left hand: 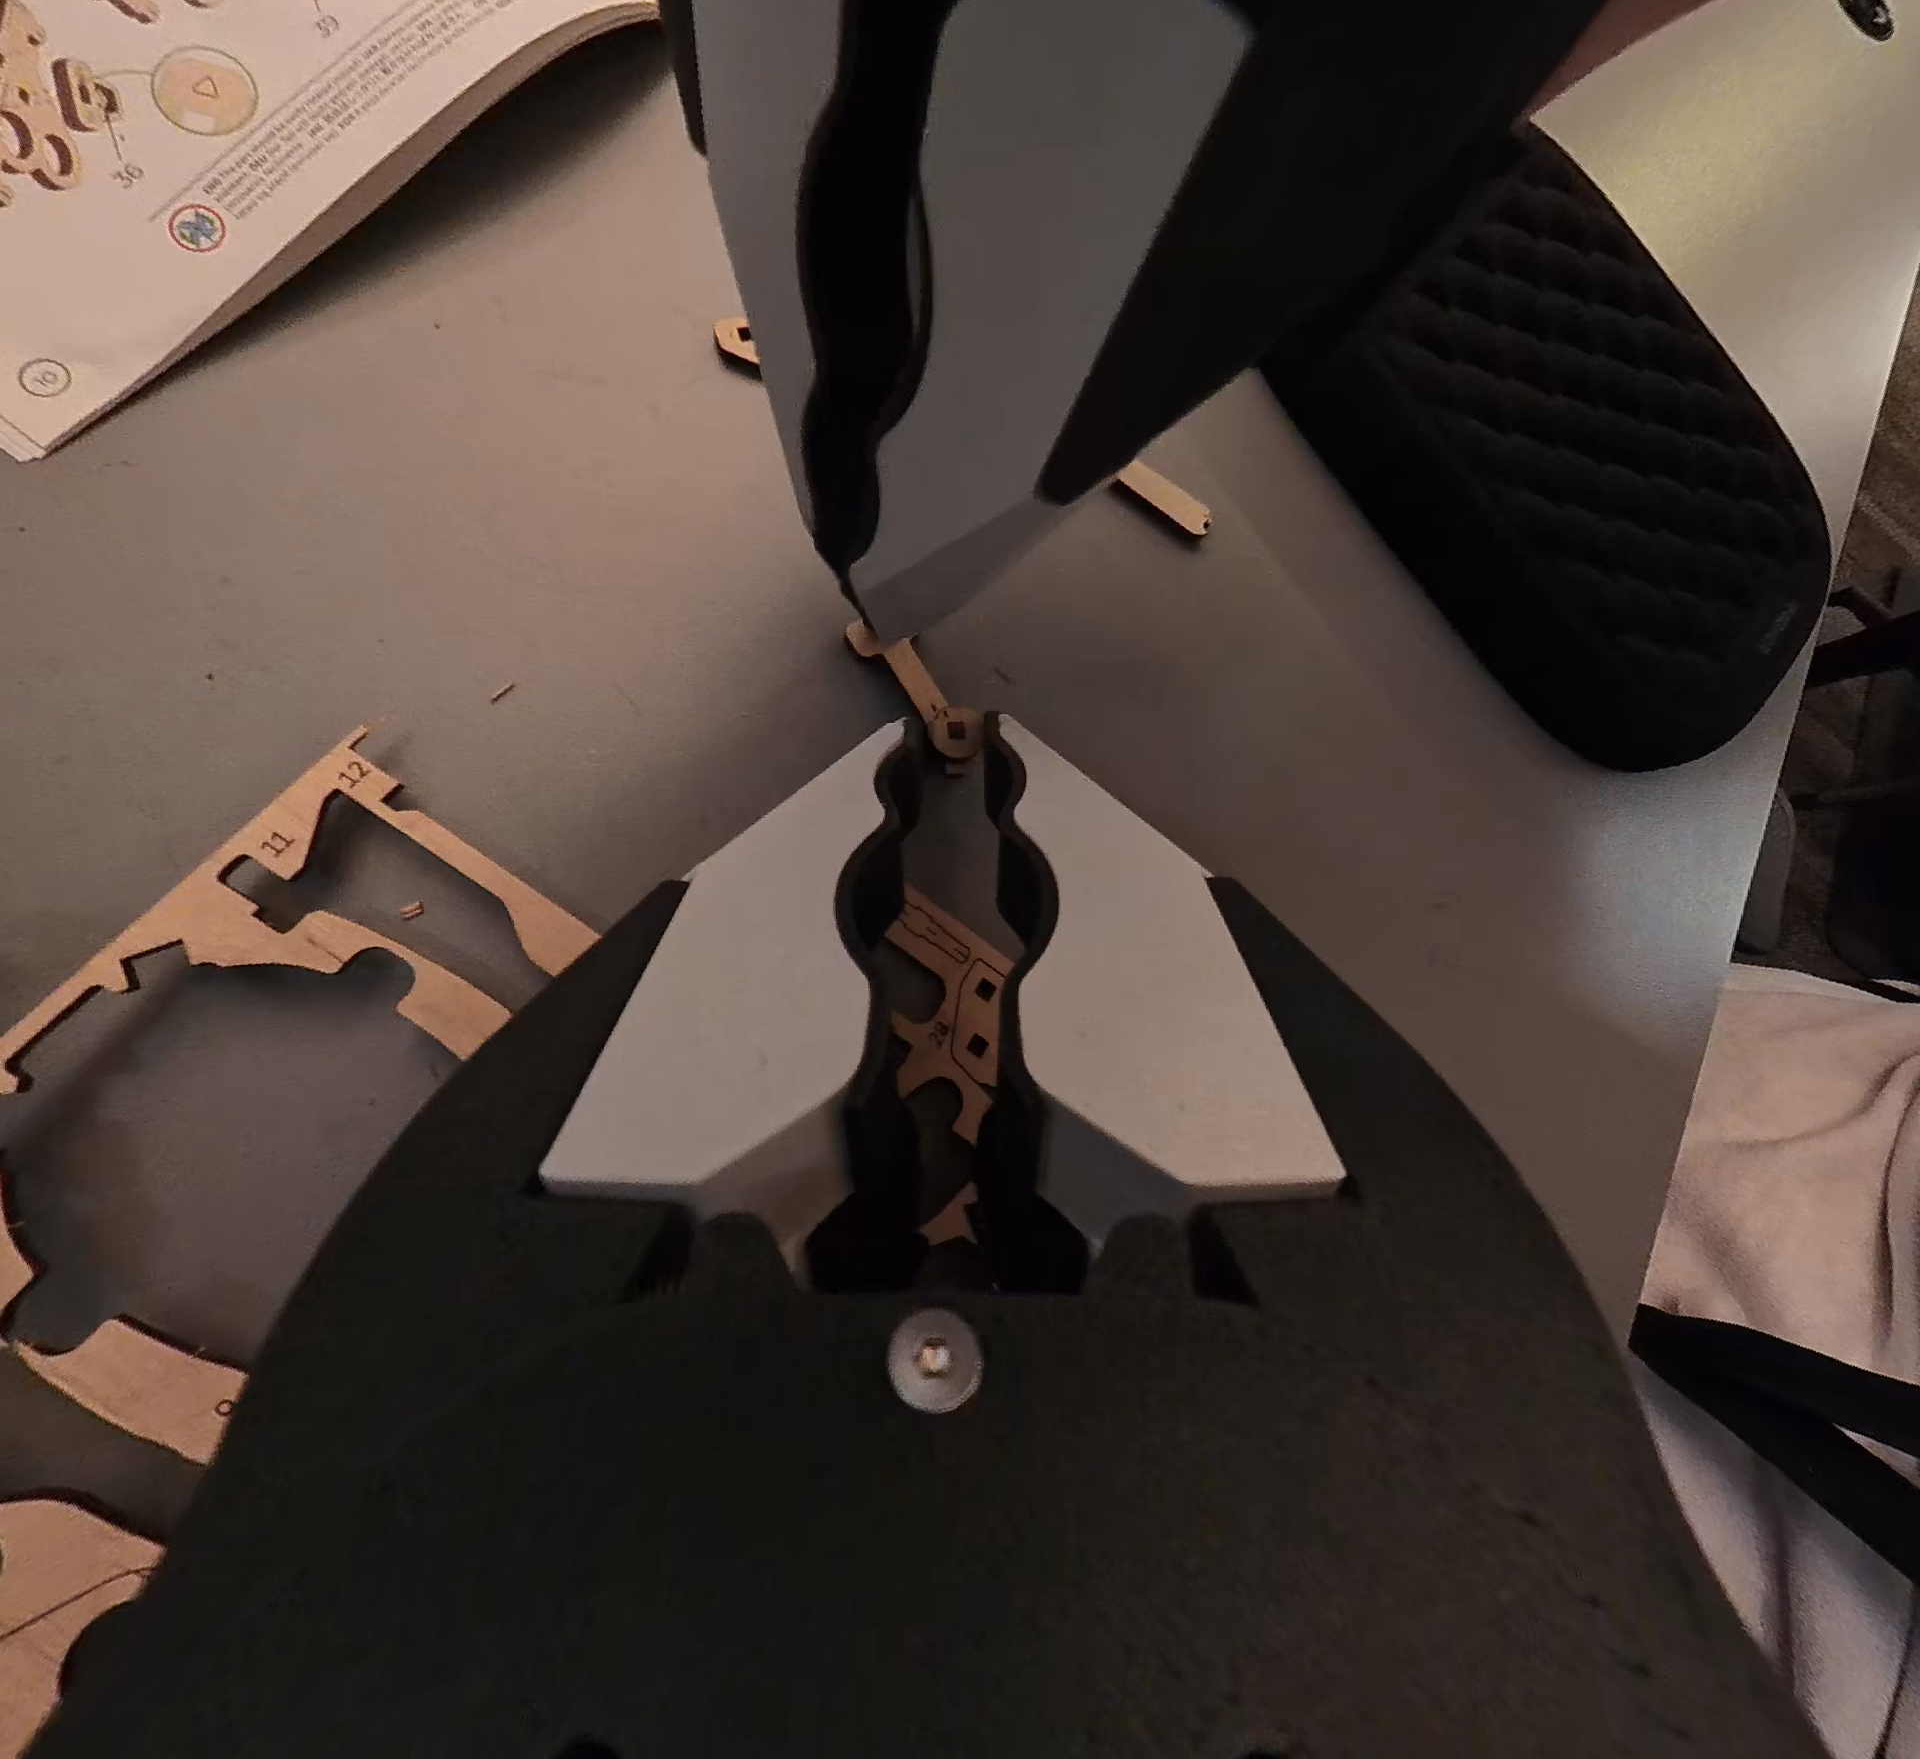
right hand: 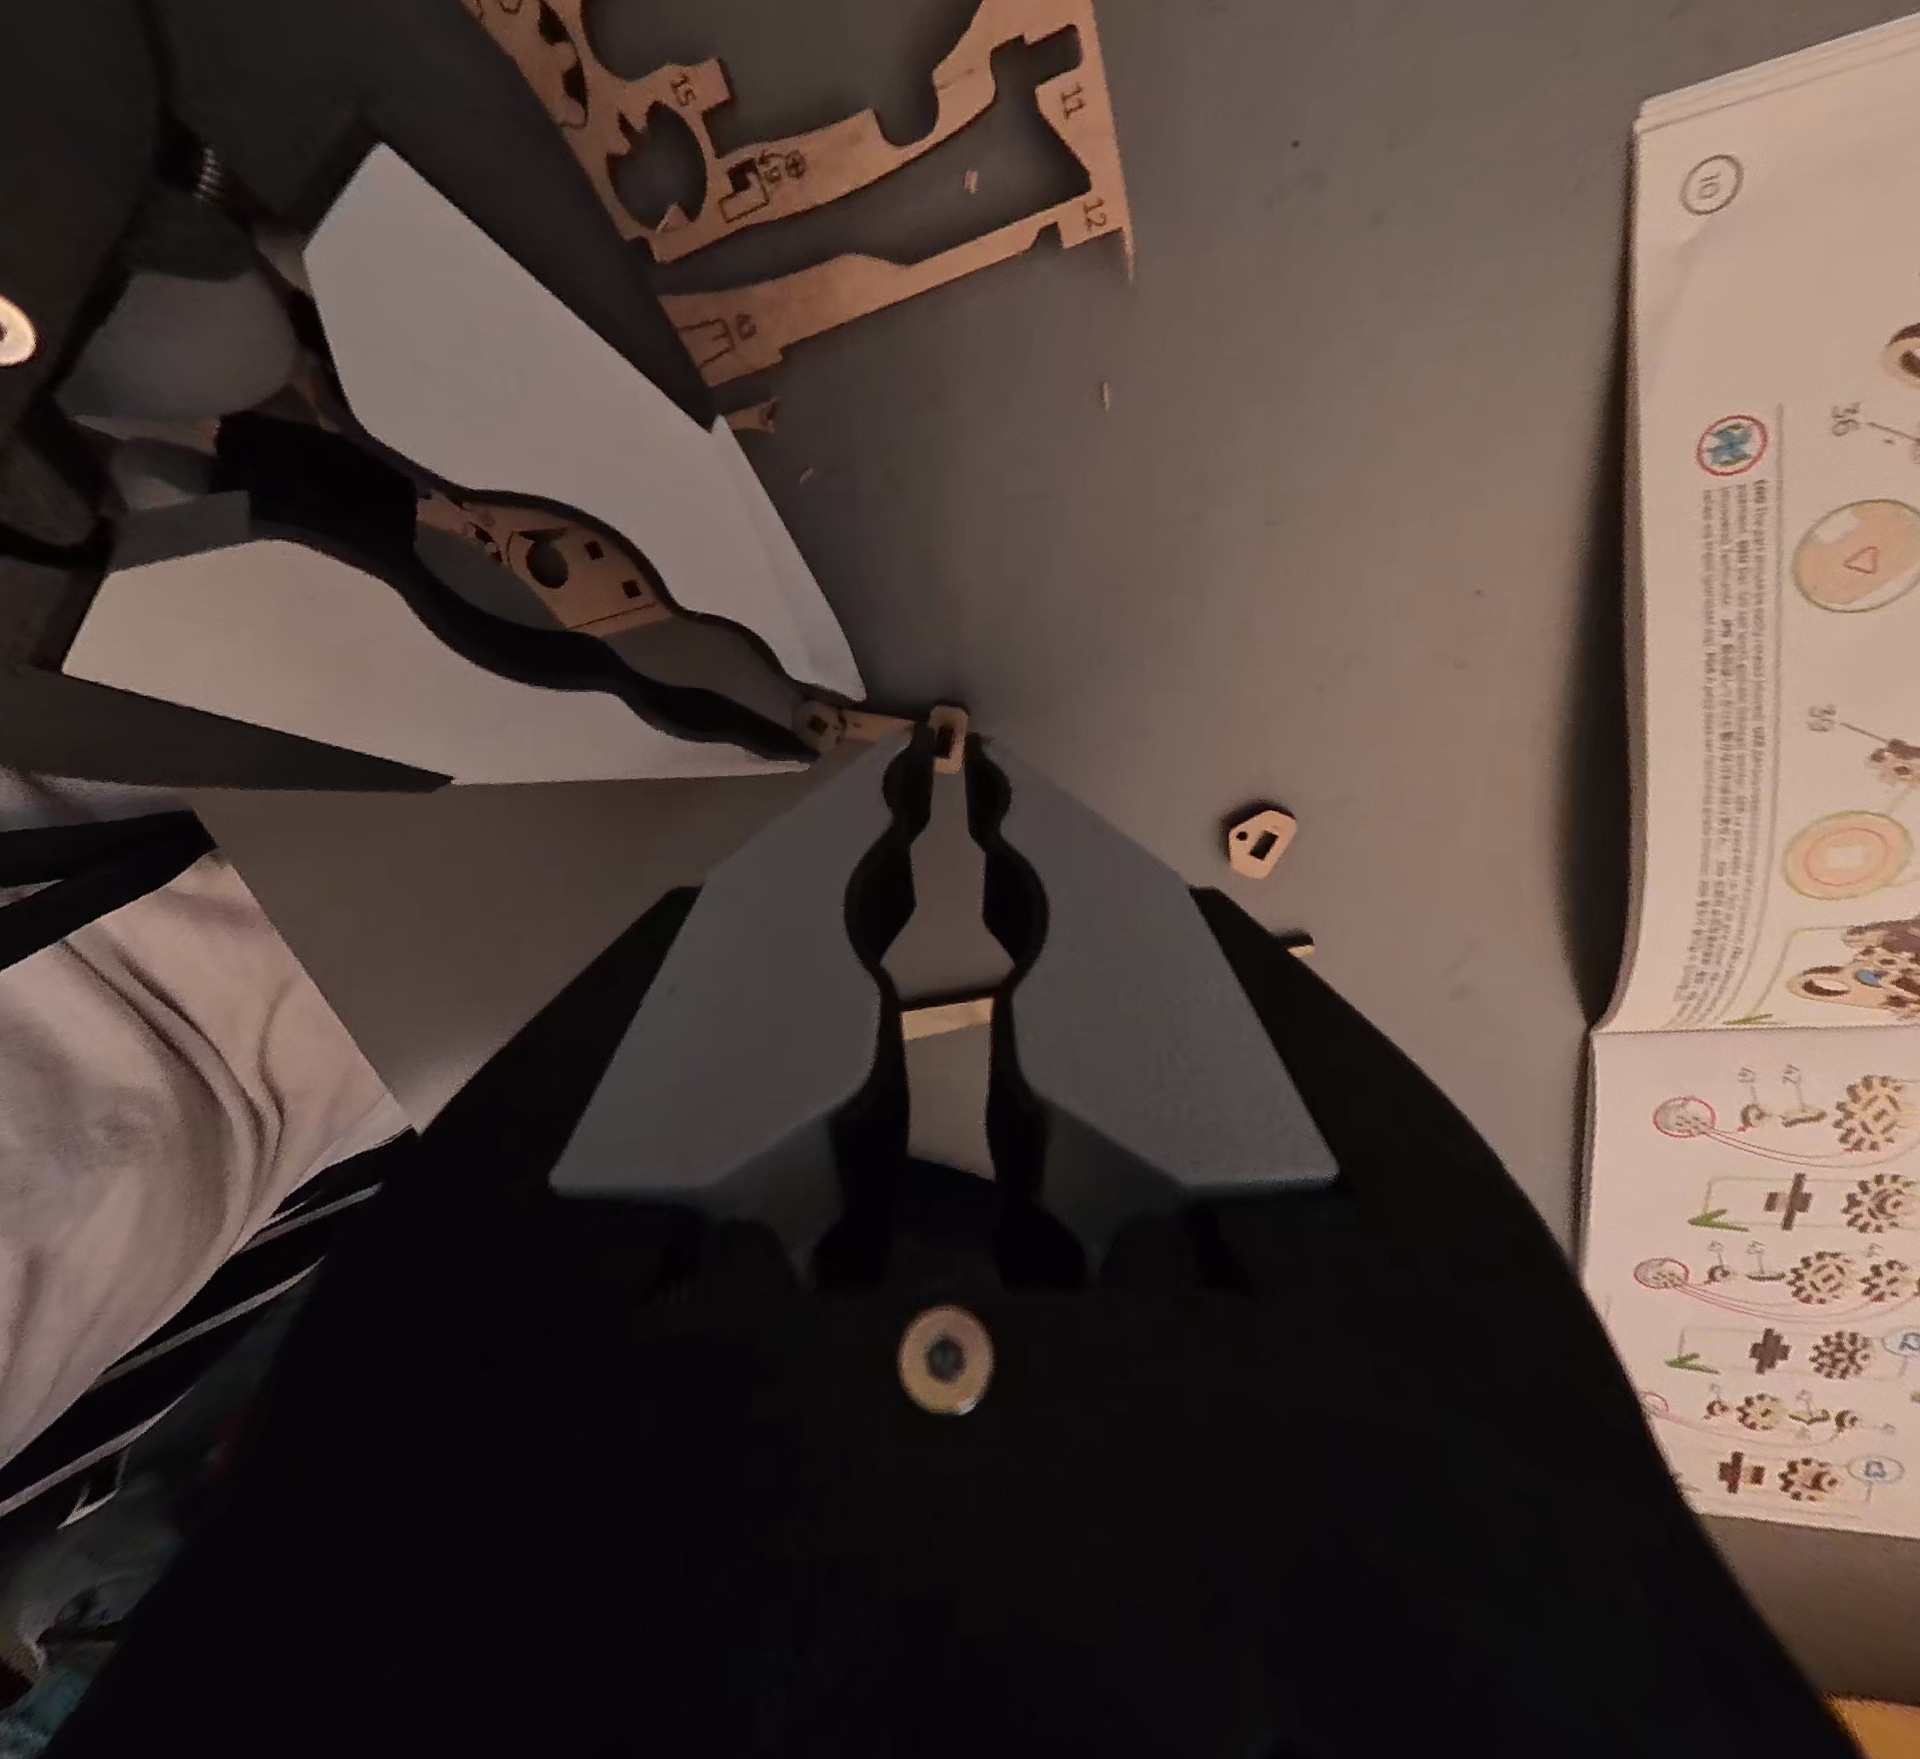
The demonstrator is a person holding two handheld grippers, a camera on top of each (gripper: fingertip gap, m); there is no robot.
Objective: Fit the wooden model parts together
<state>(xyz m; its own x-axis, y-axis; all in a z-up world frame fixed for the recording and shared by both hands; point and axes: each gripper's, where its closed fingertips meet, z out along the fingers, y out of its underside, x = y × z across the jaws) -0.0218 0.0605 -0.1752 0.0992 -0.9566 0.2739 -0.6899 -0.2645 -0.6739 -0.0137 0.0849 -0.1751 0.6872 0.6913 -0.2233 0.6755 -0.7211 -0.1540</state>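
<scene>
Nearest the lens in the left wrist view, the black-and-grey two-finger left gripper pinches at its very tips one end of a thin, pale, laser-cut wooden link with a square hole. The matching right gripper reaches in from the opposite side, jaws narrowed on the link's other end, so the small strip hangs between the two tools just above the grey tabletop. A second small wooden tab with a slot lies loose on the table near the right gripper, and a punched-out plywood parts sheet and an open instruction booklet lie farther off. The link looks featherlight, stiff along its length but thin enough to snap or split at the hole if twisted. It is probably best held by its flat faces close to the joint and pressed straight, as the tip grip leaves little margin against slipping.
</scene>
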